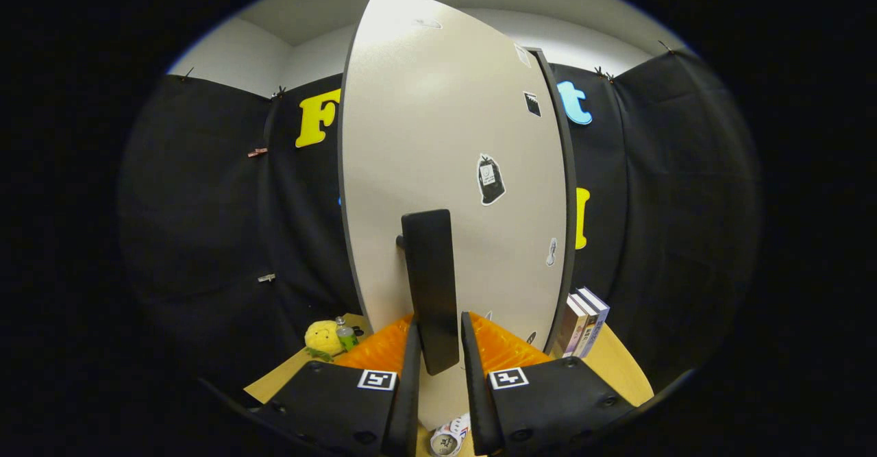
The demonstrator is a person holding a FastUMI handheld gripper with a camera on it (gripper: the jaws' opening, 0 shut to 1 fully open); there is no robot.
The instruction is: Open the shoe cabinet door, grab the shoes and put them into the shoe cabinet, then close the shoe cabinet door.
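Note:
A tall white cabinet door (438,135) with small stickers stands right in front of me, its dark edge showing on the right side. A flat black vertical handle (428,265) sticks out from the door. My gripper (440,321) holds the lower end of that handle. One finger presses on each side of it, and the fingers are narrowly apart by the handle's width. The cabinet's inside is hidden behind the door.
A wooden table top (616,375) lies below the door. A yellow plush toy (324,339) and a small bottle (344,334) sit to the left of it. Upright books (582,321) stand to the right. A small printed roll (447,440) lies under the fingers.

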